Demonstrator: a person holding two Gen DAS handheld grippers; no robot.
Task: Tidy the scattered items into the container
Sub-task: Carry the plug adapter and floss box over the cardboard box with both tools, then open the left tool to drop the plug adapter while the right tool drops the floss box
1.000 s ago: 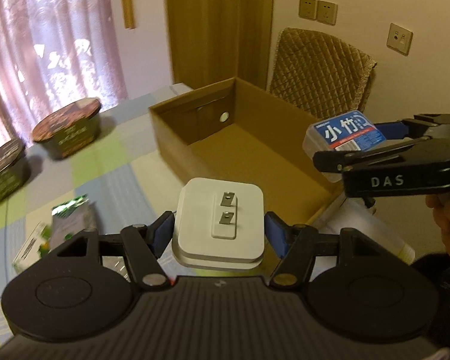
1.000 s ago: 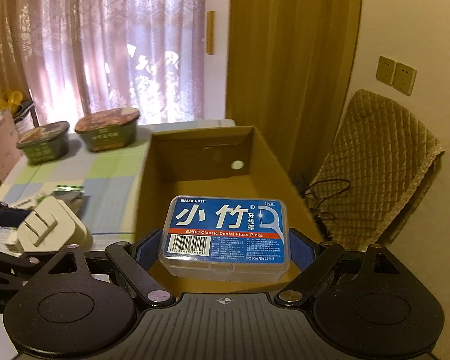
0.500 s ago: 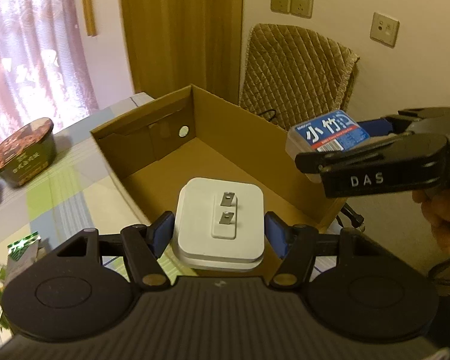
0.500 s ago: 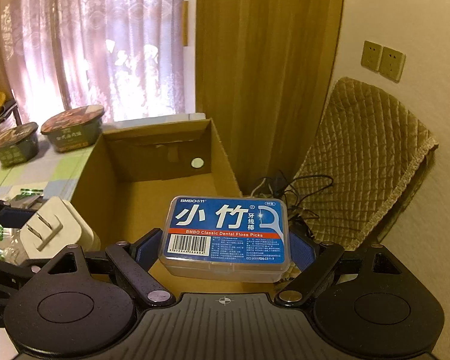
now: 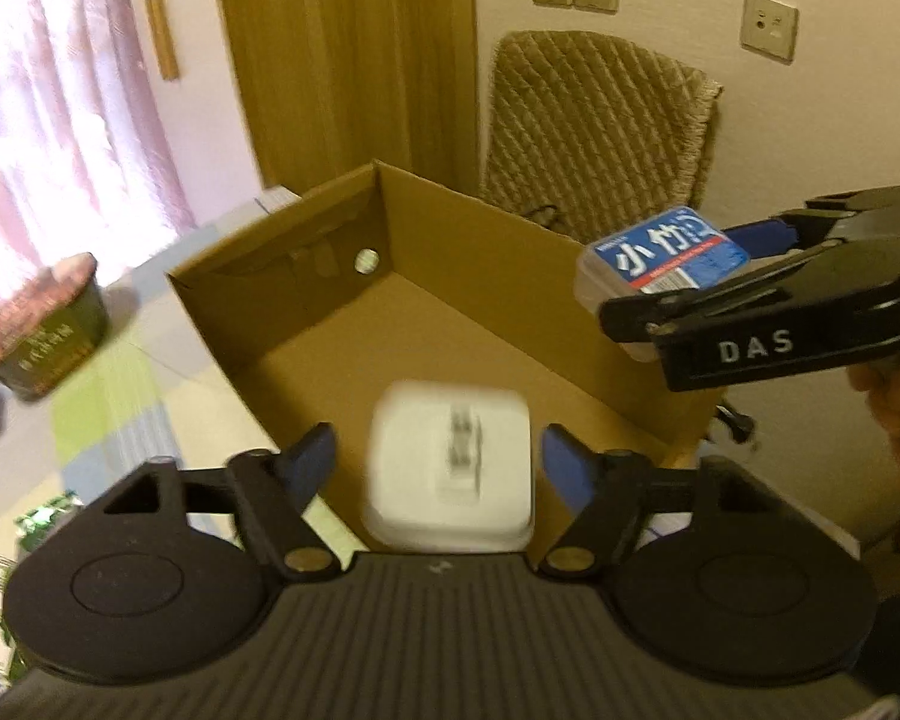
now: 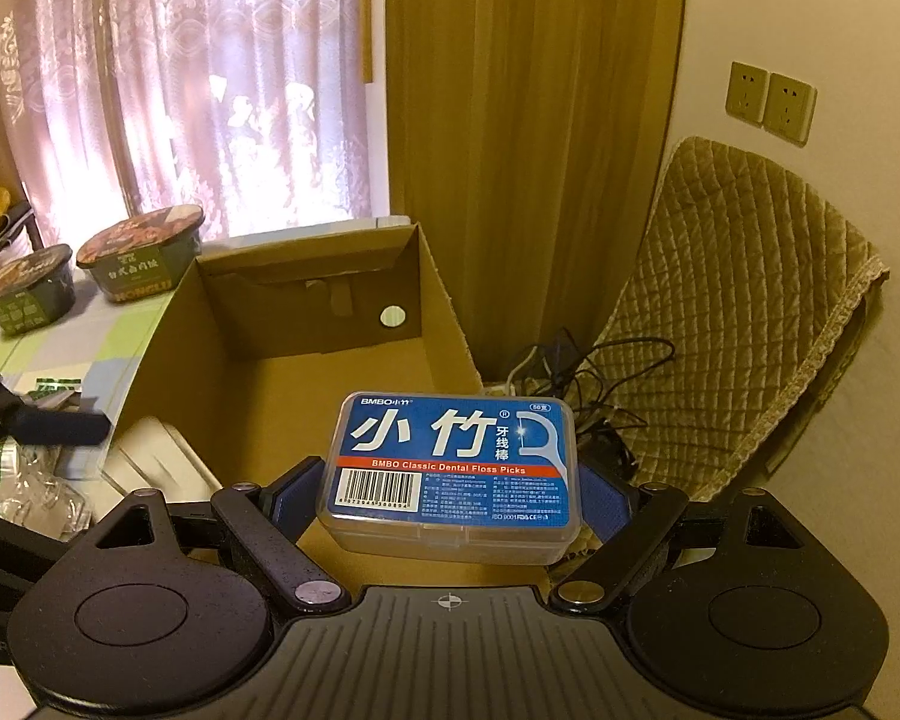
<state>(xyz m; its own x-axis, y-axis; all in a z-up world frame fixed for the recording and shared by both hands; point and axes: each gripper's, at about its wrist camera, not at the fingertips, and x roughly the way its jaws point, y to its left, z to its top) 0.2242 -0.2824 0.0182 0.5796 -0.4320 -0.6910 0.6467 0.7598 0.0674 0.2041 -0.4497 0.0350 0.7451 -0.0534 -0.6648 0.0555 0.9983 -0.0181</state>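
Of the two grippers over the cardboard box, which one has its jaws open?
The left gripper: its blue jaws stand apart from the blurred white charger, with gaps on both sides. The right gripper is shut on the floss pick box.

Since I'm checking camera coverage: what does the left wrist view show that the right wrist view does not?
Only the left wrist view shows the open left gripper from behind, the blurred white power adapter loose between its fingers, and the right gripper from the side. Only the right wrist view shows the second noodle bowl and the cables by the chair. Both show the cardboard box, the floss pick box and the quilted chair.
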